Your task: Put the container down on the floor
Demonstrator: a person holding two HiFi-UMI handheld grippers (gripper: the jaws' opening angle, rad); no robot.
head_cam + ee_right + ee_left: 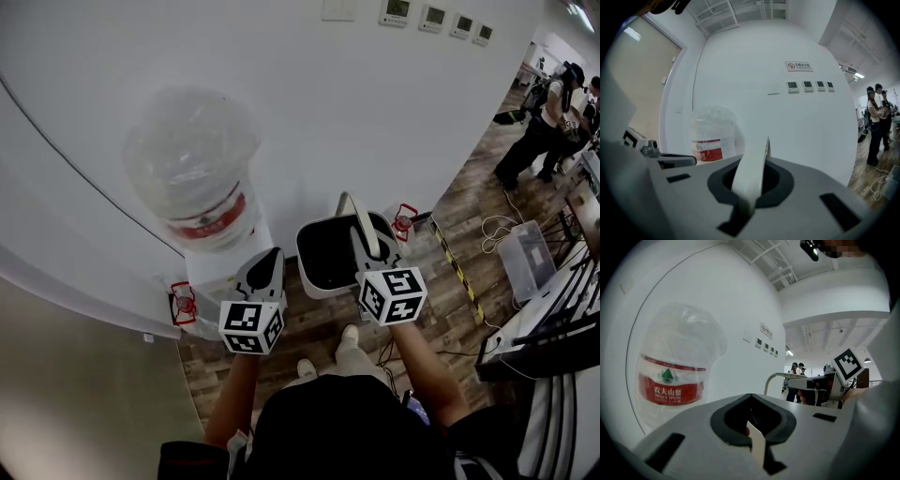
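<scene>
The container (328, 255) is a white bin with a dark inside, seen from above in the head view over the wooden floor by the curved white wall. Its pale handle (359, 217) arches up, and my right gripper (366, 246) is shut on it; in the right gripper view the handle (752, 166) runs as a white band between the jaws. I cannot tell whether the bin's base touches the floor. My left gripper (266, 266) hangs to the bin's left, fingers together, apart from it. The left gripper view shows the handle (774, 378) off to the right.
A large clear water jug (192, 169) with a red label stands on a white dispenser just left of my left gripper. Yellow-black tape (457, 267), cables and a clear plastic box (525, 253) lie to the right. People (548, 112) stand far right.
</scene>
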